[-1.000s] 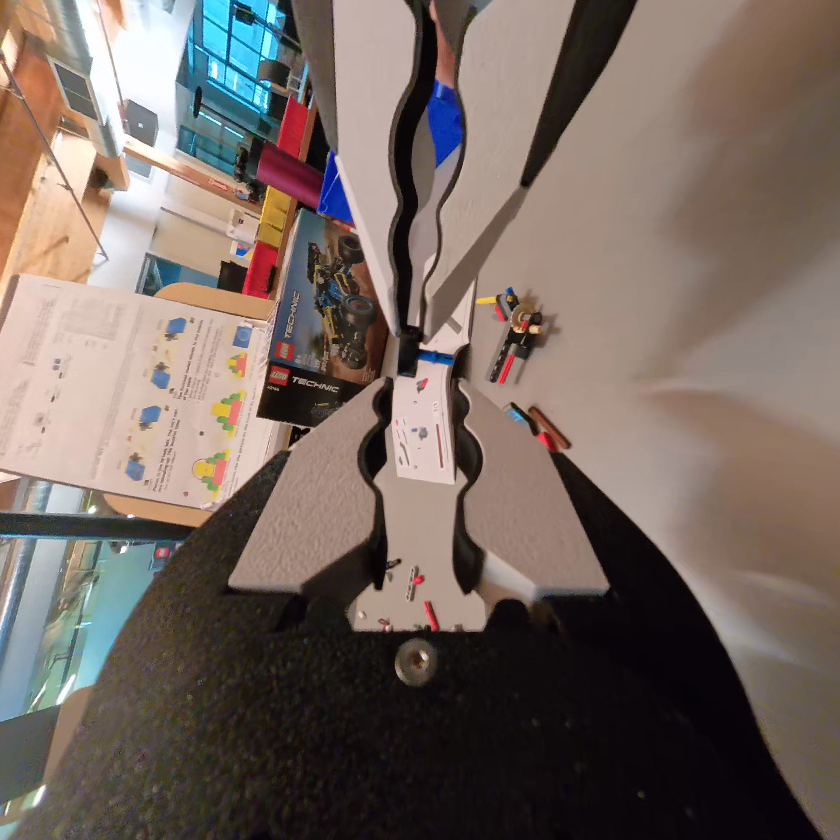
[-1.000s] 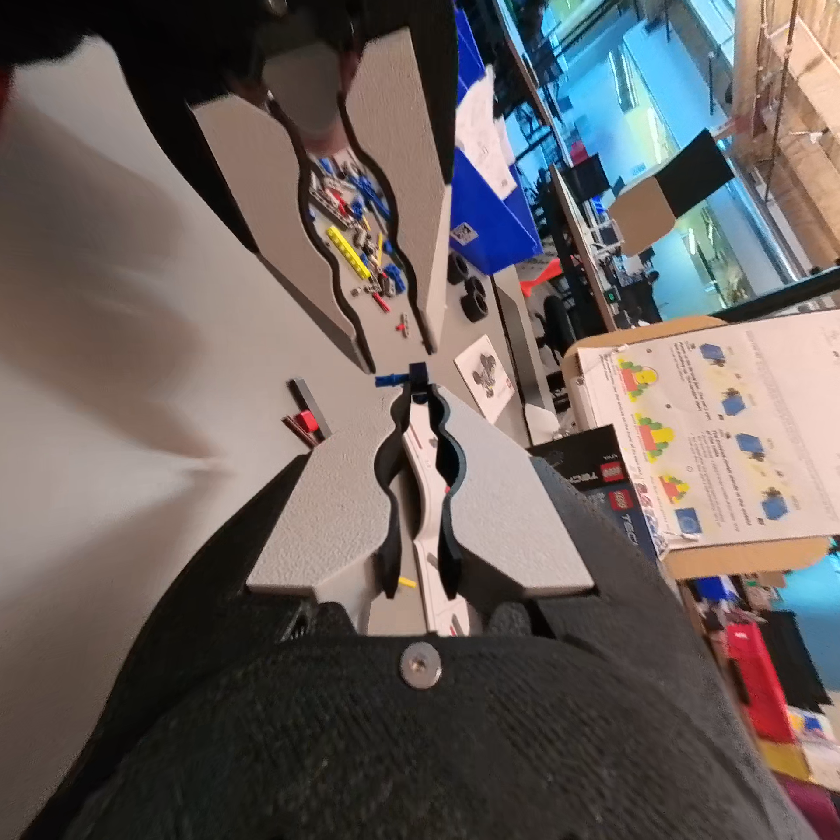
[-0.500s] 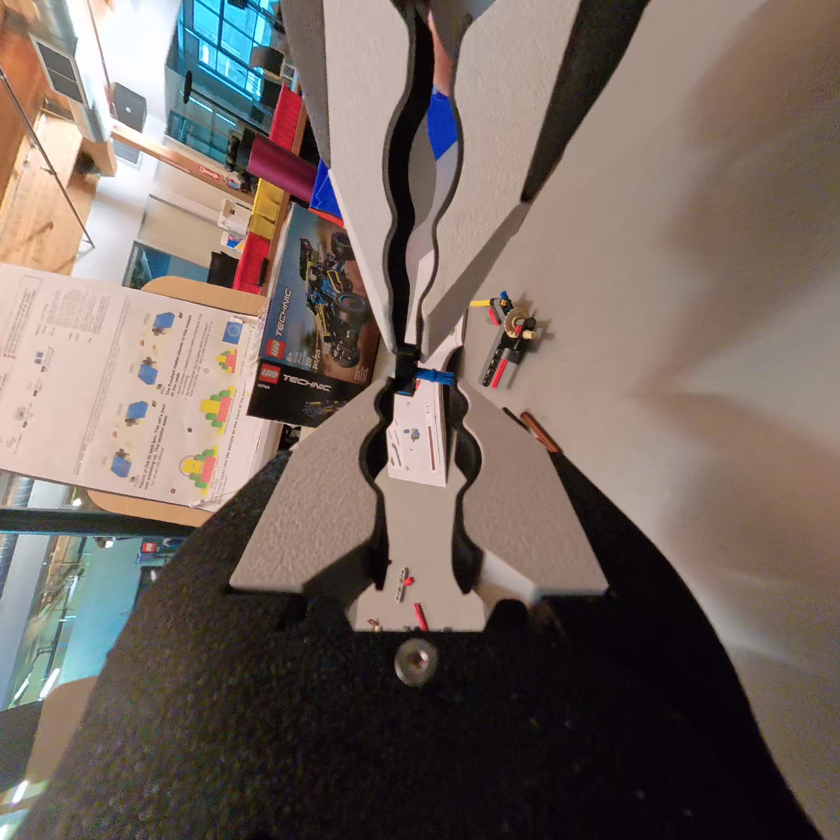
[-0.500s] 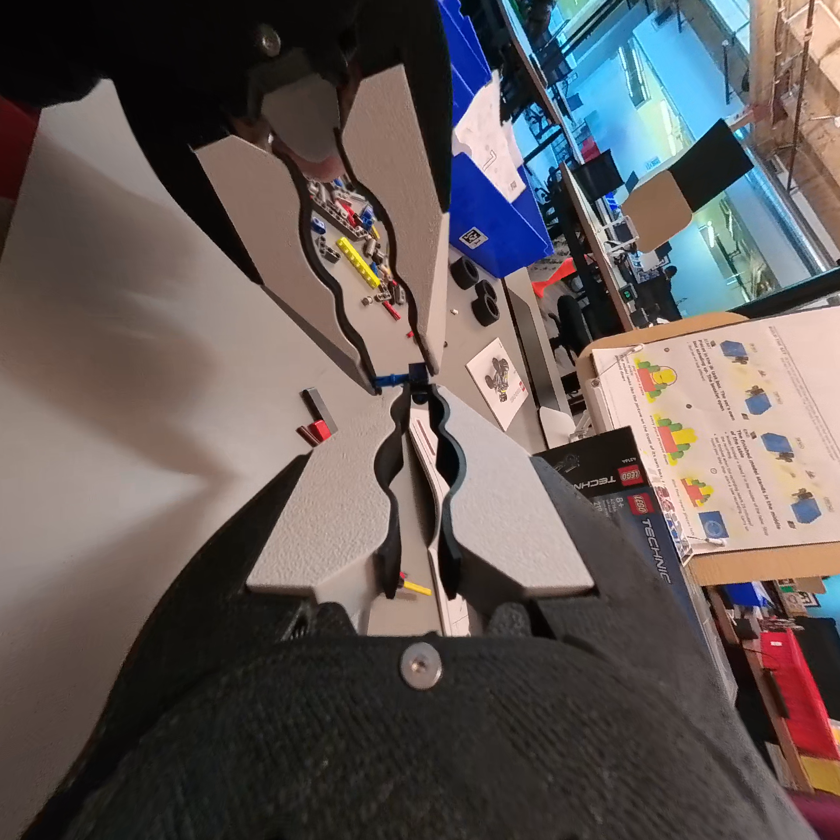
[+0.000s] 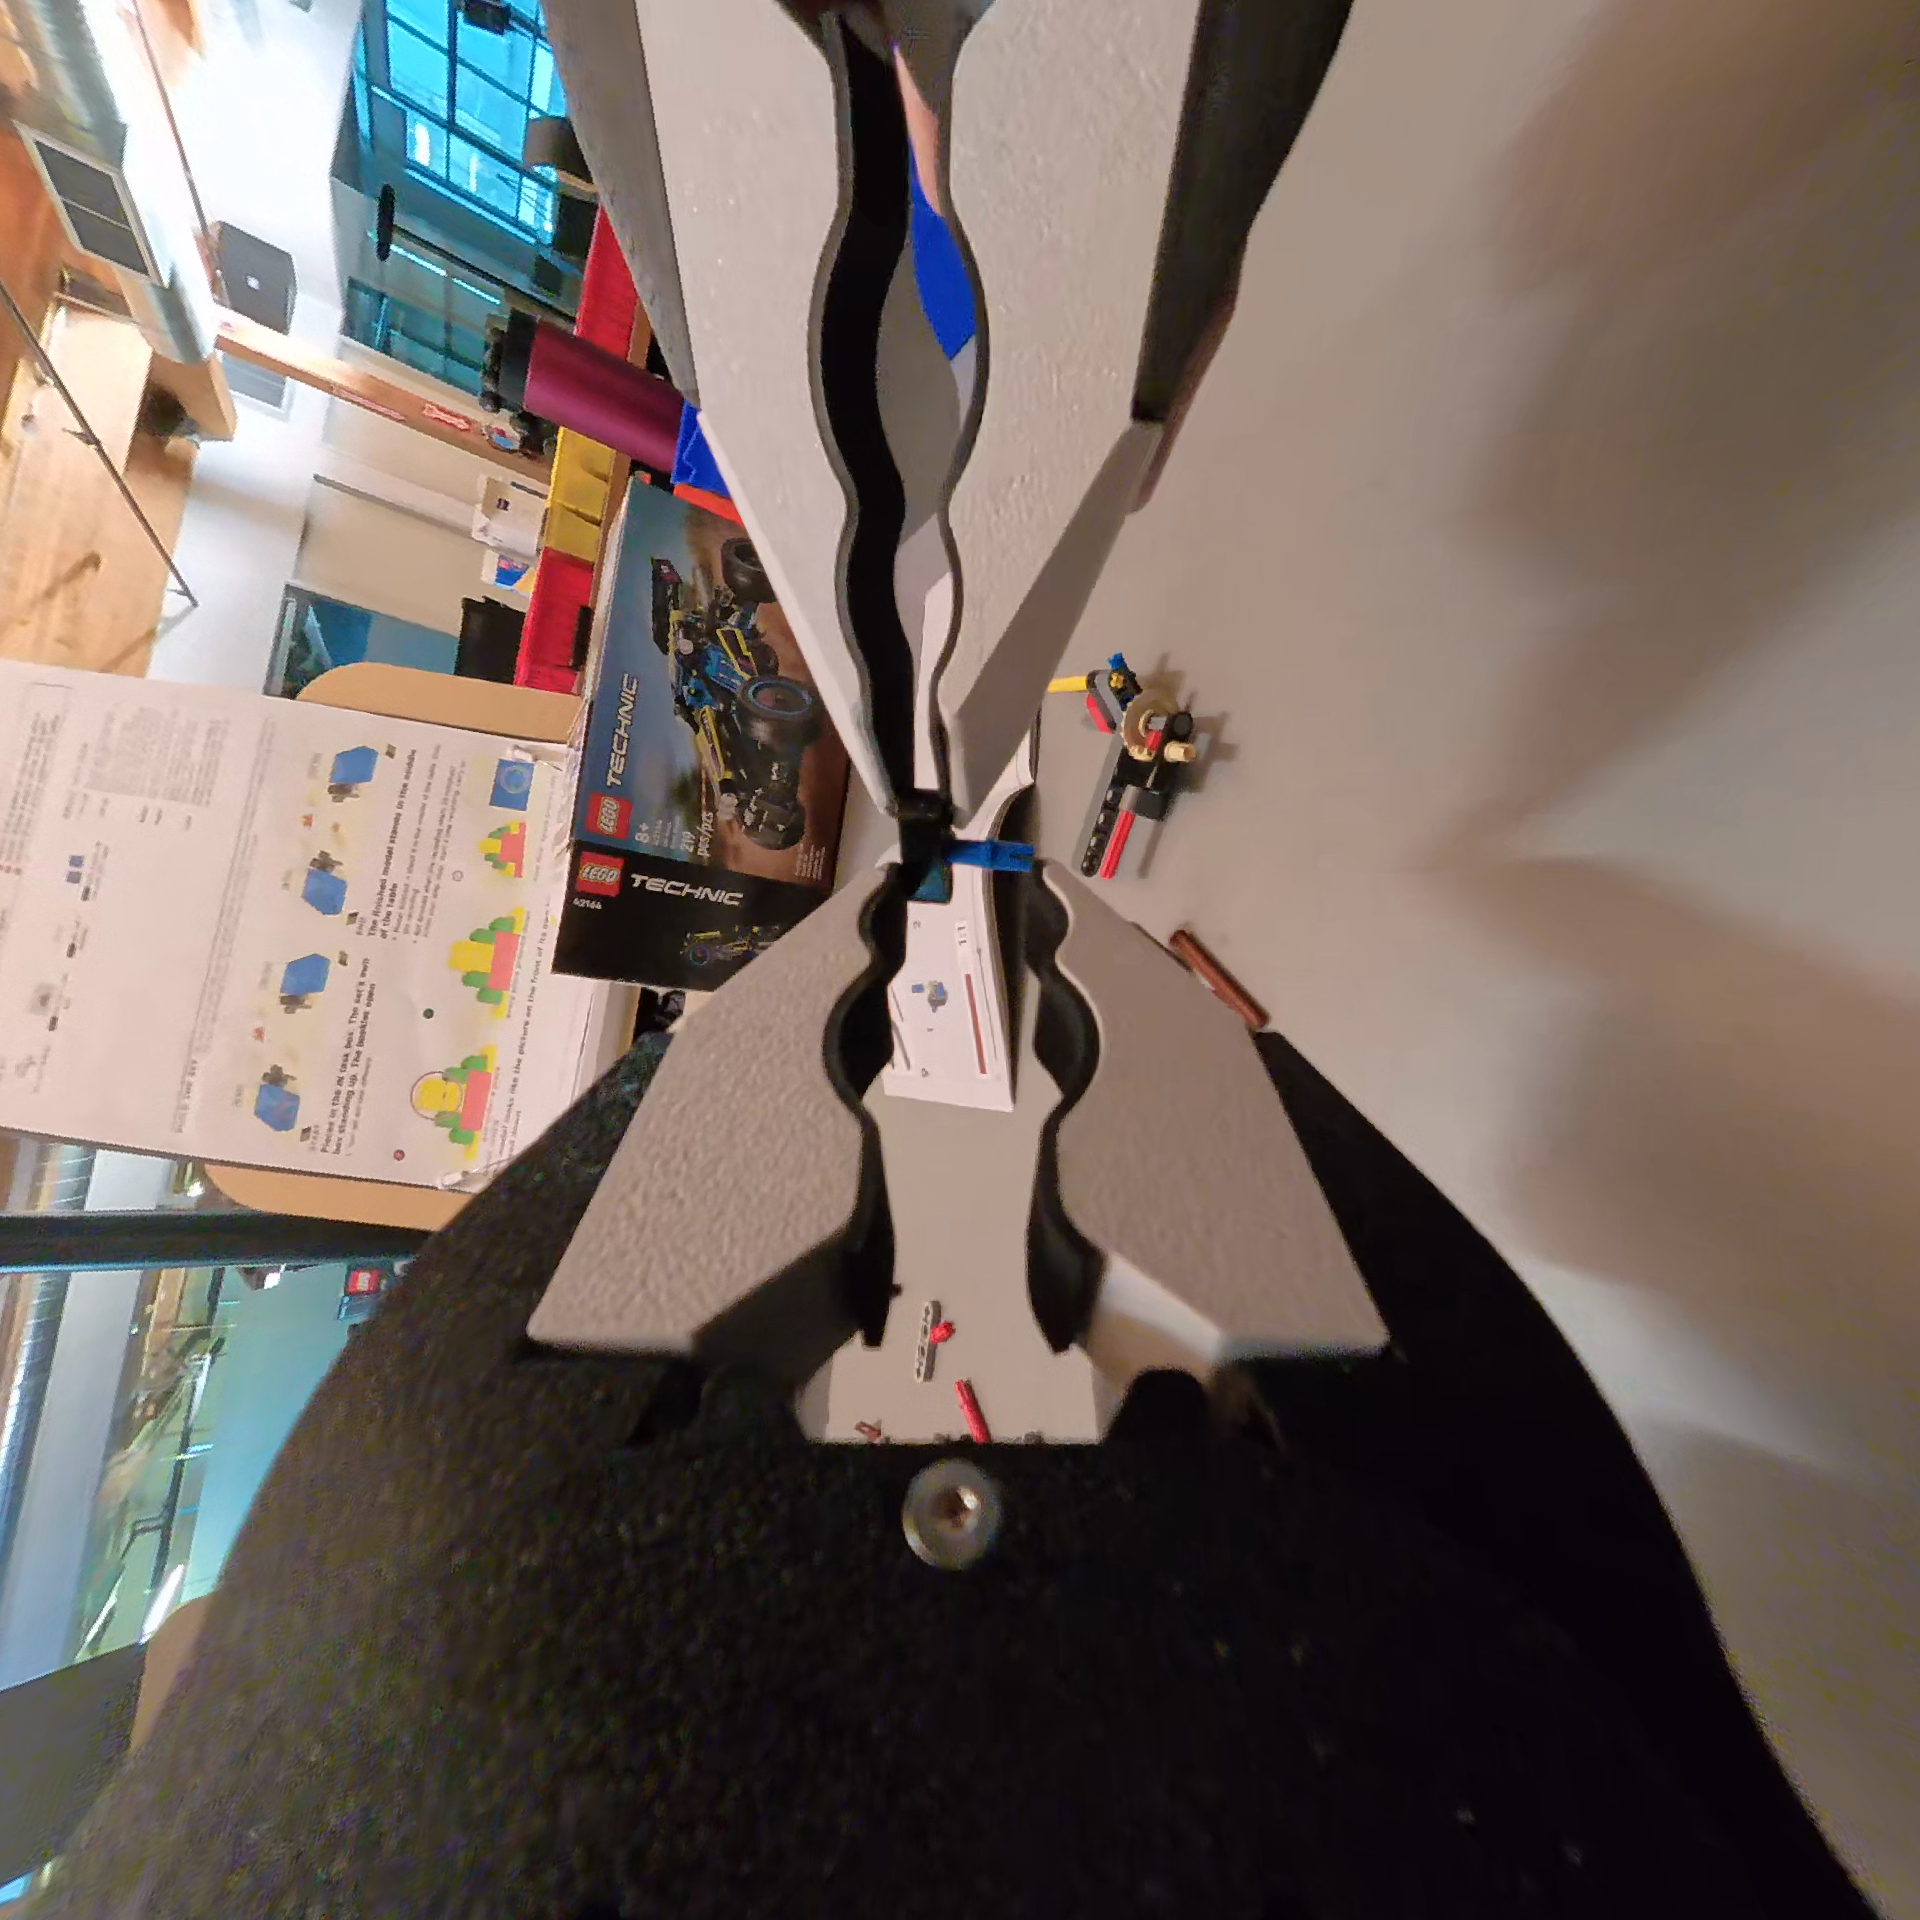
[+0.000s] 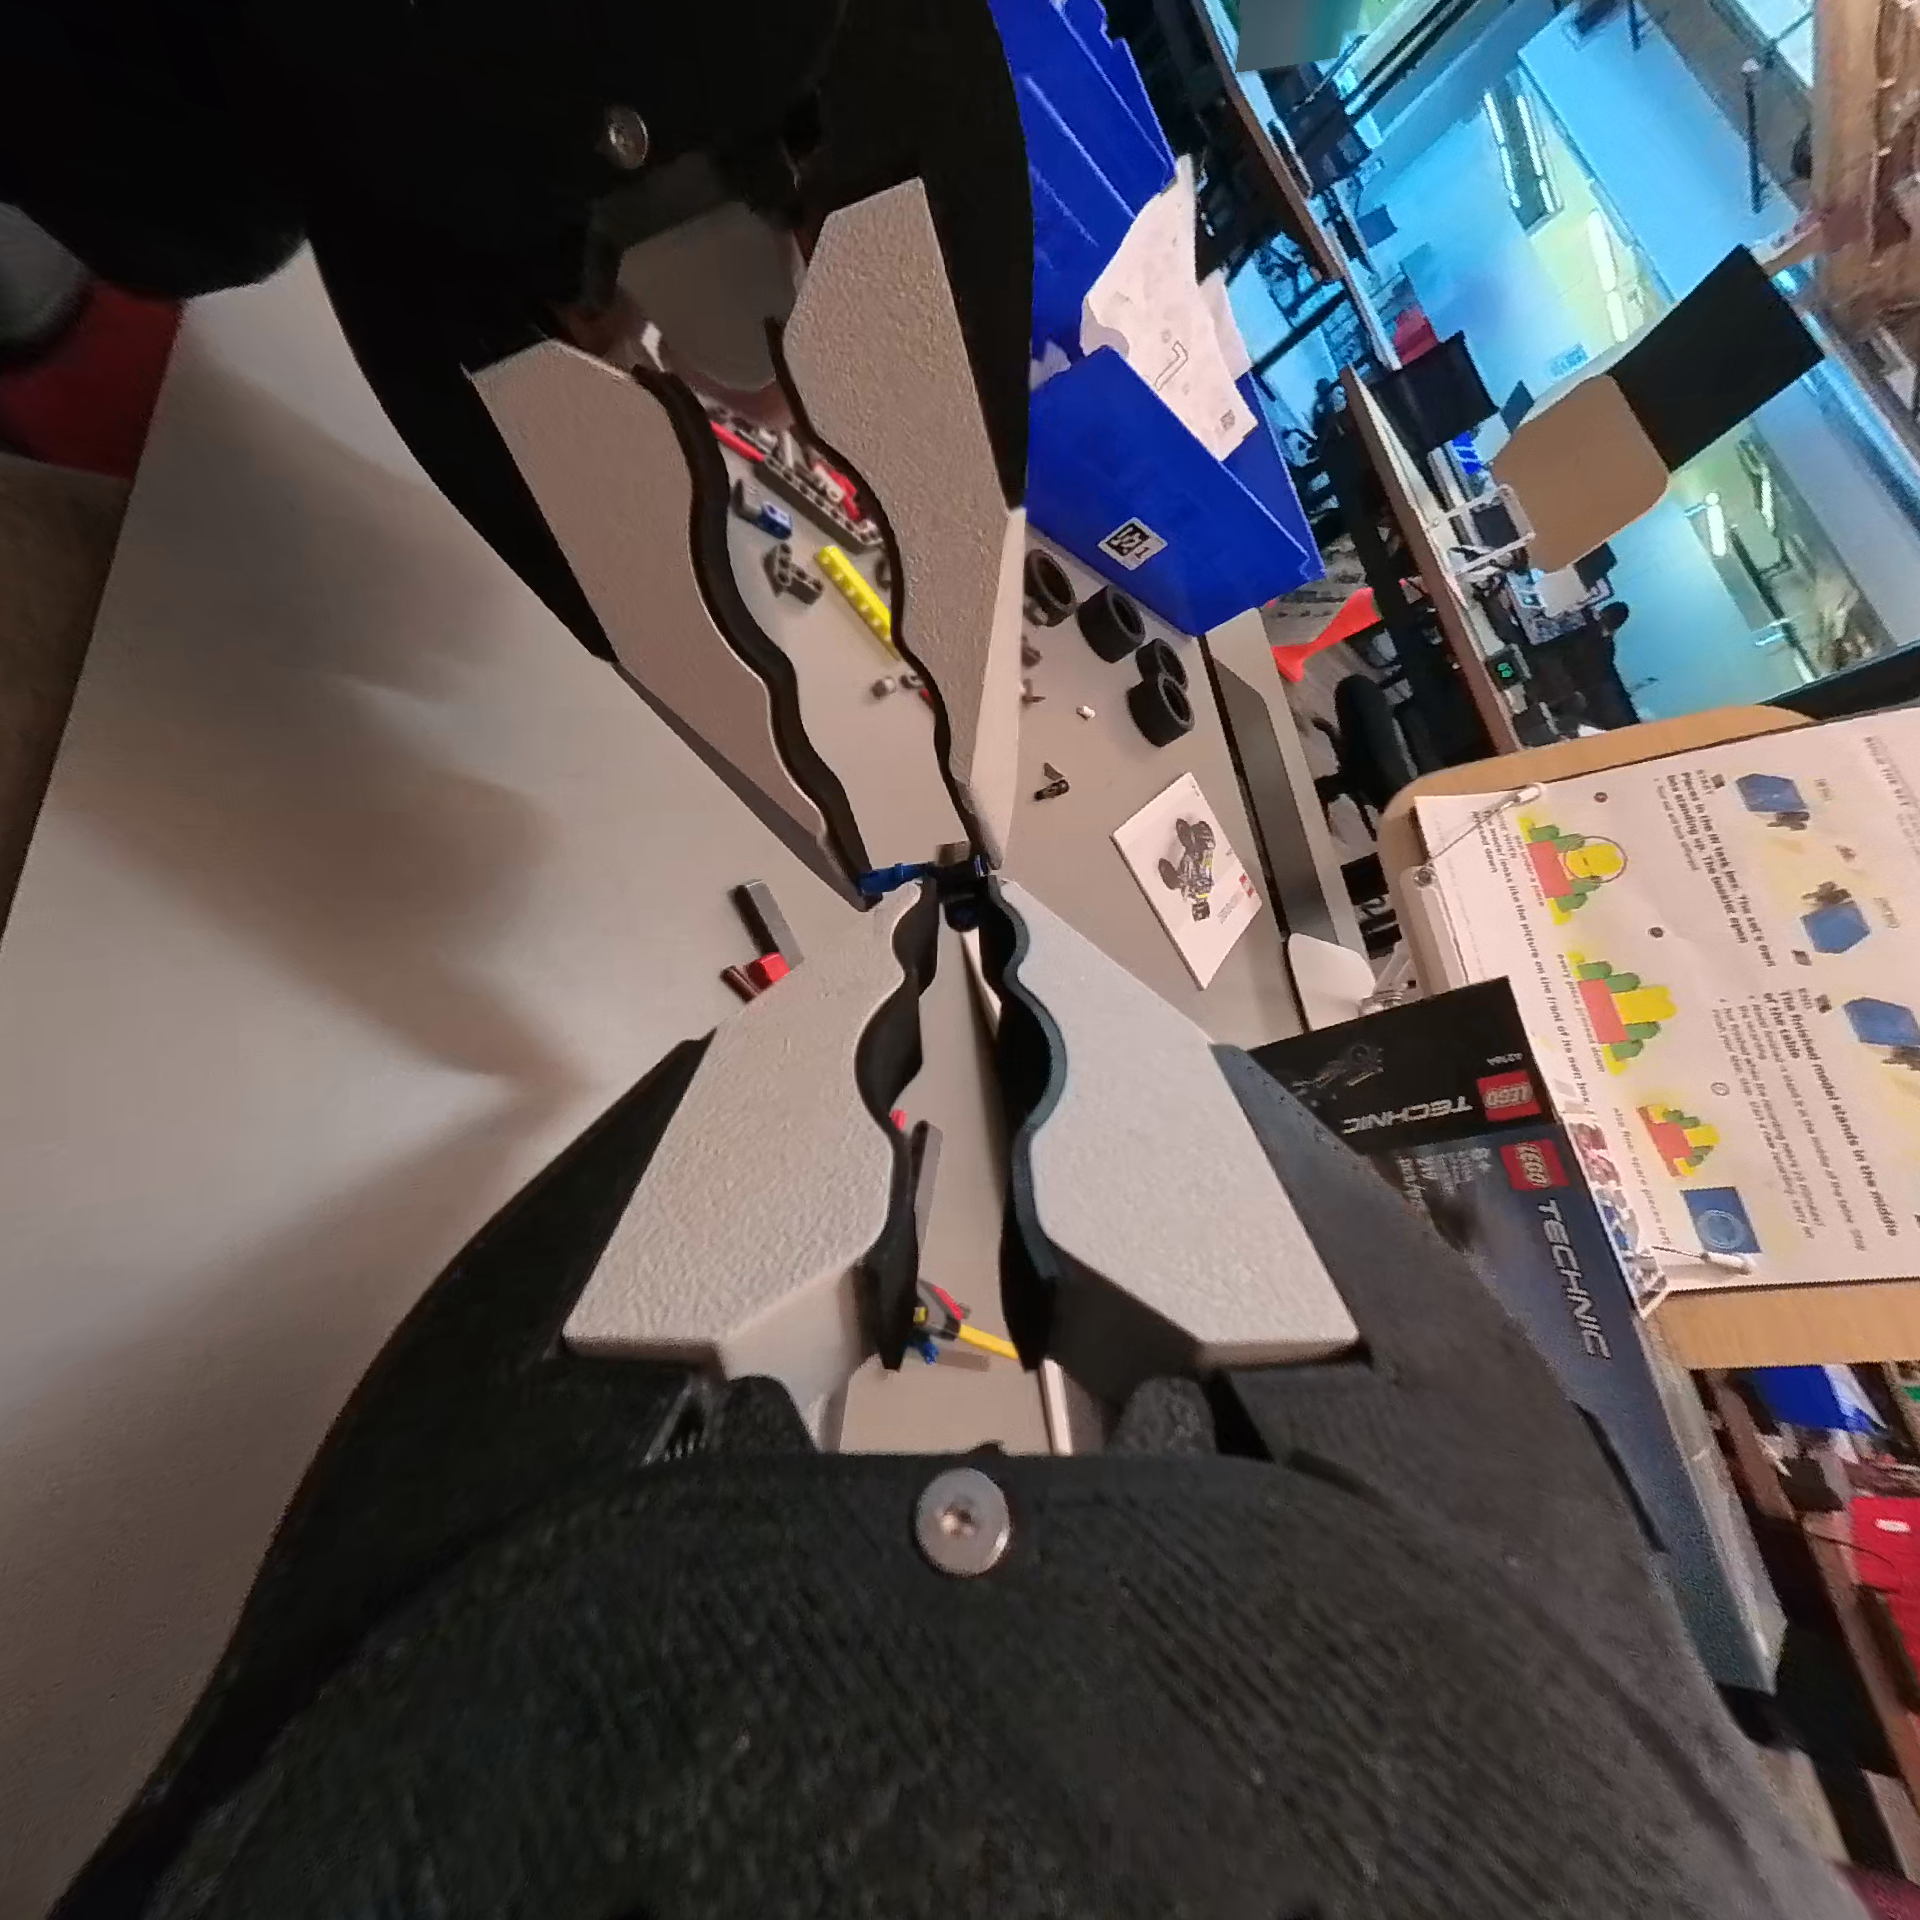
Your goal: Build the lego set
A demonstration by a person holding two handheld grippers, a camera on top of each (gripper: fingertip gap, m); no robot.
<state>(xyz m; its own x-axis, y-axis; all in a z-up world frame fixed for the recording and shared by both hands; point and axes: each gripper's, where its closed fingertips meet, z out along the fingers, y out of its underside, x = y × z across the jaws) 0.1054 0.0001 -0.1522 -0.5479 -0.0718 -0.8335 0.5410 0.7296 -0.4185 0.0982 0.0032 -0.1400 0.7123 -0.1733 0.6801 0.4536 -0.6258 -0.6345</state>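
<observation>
- Since the earlier frames the two claws have drawn tip to tip, and the blue pin [image 5: 992, 853] now sits directly against the small black connector [image 5: 921, 812].
- Left claw [image 5: 956, 883]: its tips, with a gap between them, close on the blue pin and black connector held above the tabletop [image 5: 1558, 623]. The pin sticks out sideways to the right in the left wrist view. Which piece each claw pinches cannot be told.
- Right claw [image 6: 961, 894]: fingers drawn nearly together, tips pinching at the same small black connector [image 6: 958, 896]; the blue pin [image 6: 888, 878] projects to the left in this view.
- The opposing claw fills the upper part of each wrist view, meeting the near one at the joint.
- Partly built assembly [image 5: 1138, 769], black with red, yellow and tan parts, lies on the tabletop just right of the claws, untouched.
- A brown axle [image 5: 1216, 977] lies near it, beside the left claw's right finger.
- An instruction booklet [image 5: 951, 1029] lies flat under the left claw.
- The set's box [image 5: 707, 769] stands at the left, beside a printed sheet [image 5: 260, 935] on a cardboard backing.
- Right wrist view: loose pieces, among them a yellow beam [image 6: 854, 587], lie far across the tabletop; four black tyres [image 6: 1112, 623] sit before a blue bin [image 6: 1143, 468].
- A grey and red piece [image 6: 767, 935] lies left of the right claw.
</observation>
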